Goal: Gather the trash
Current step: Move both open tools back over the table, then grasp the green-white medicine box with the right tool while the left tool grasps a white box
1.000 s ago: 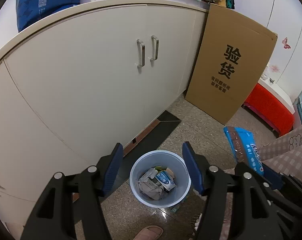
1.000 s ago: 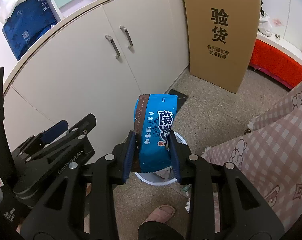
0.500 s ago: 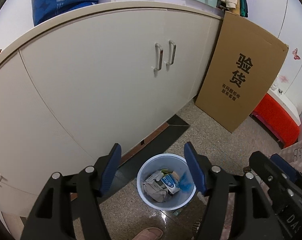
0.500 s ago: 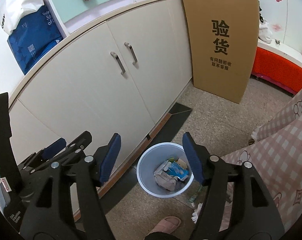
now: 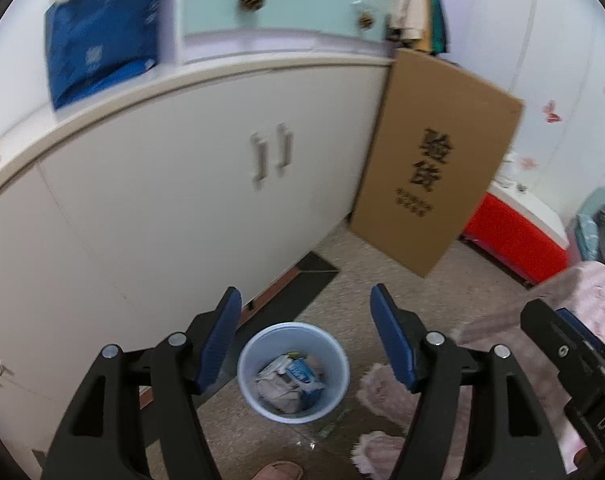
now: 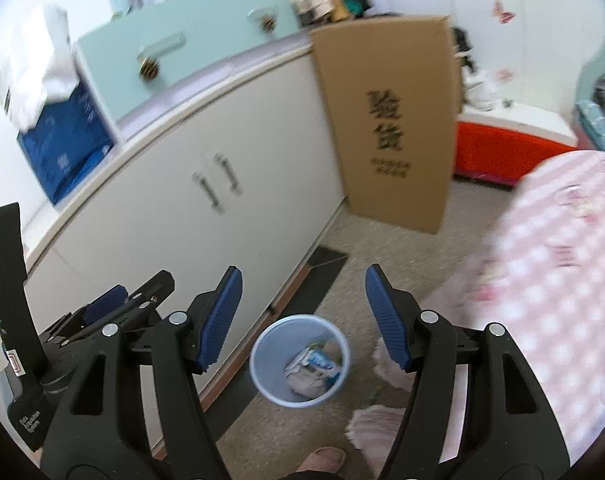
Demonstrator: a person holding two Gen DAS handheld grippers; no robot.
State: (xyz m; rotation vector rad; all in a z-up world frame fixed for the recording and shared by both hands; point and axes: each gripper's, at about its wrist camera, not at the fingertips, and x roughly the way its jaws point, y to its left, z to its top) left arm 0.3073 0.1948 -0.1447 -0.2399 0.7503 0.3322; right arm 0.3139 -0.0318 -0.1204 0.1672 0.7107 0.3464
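Observation:
A pale blue round trash bin [image 5: 293, 372] stands on the speckled floor by the white cabinet; it also shows in the right wrist view [image 6: 300, 365]. Crumpled wrappers [image 5: 288, 384] including a blue snack packet [image 6: 320, 362] lie inside it. My left gripper [image 5: 305, 334] is open and empty, held high above the bin. My right gripper [image 6: 303, 320] is open and empty, also high above the bin. The right gripper's body shows at the right edge of the left wrist view [image 5: 574, 364], and the left gripper's body shows at the left of the right wrist view [image 6: 114, 312].
A white cabinet with two handles [image 5: 272, 156] runs along the left. A tall cardboard sheet [image 5: 434, 160] leans against its end. A red box [image 5: 514, 236] is behind it. A pink checked bed cover [image 6: 554, 264] hangs at right. A pink slipper [image 5: 278, 470] is below.
The right gripper opened and the blue snack packet dropped into the bin. Both grippers have since risen away from the bin, and the views are motion-blurred.

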